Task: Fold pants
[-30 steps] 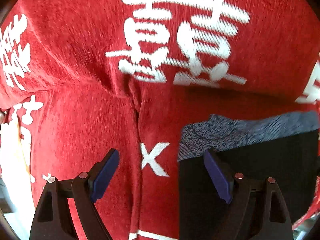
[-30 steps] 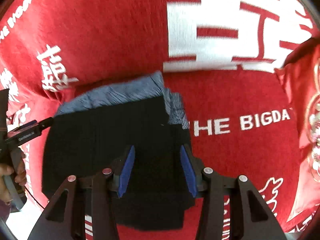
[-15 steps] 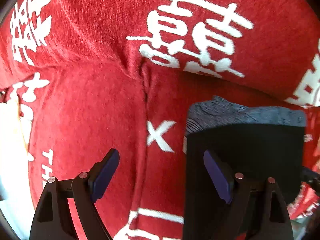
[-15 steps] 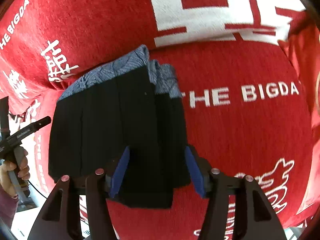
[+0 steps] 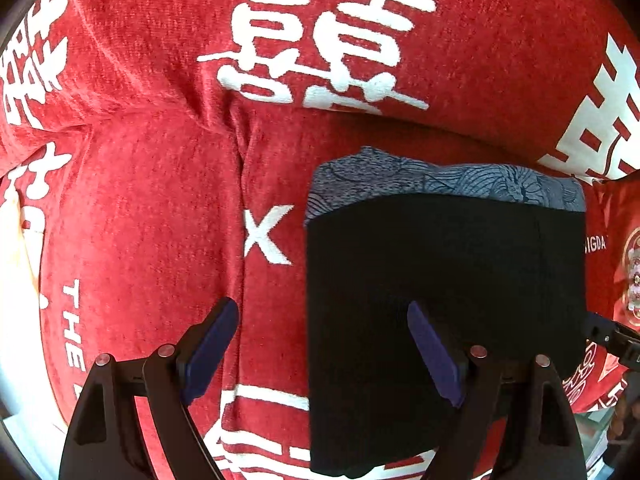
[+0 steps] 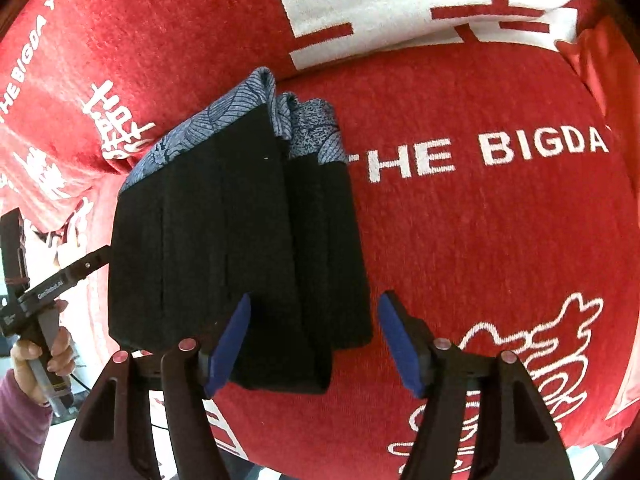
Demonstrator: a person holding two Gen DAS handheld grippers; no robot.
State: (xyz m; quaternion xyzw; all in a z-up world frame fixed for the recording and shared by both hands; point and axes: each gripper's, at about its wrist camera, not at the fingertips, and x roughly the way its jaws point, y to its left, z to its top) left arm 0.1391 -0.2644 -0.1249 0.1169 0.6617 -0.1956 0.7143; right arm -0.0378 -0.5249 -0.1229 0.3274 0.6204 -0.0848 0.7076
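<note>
The pants [image 5: 444, 300] lie folded into a compact black block with a grey-blue patterned band, printed with thin curved lines, showing along its far edge. In the left wrist view the block fills the lower right of the frame, with the band across its top and the black layers running down toward the bottom edge; its long axis runs roughly top to bottom. In the right wrist view the pants [image 6: 240, 248] sit left of centre, slightly tilted, the patterned band at the upper end and stepped folded layers visible along the right side, the lowest flap reaching down between the blue pads.

They rest on a red sofa cover [image 5: 152, 208] with white Chinese characters, an "X", and the words "THE BIGDA" [image 6: 484, 152] in white.

The left hand-held gripper [image 5: 322, 352] is spread wide, its right pad over the black cloth and its left pad over the red cover, pinching nothing. The right hand-held gripper [image 6: 314, 344] is also spread, the fold's lower corner lying between its pads without being clamped. At the left edge of the right wrist view, a hand [image 6: 44, 354] grasps the other tool's handle.
</note>
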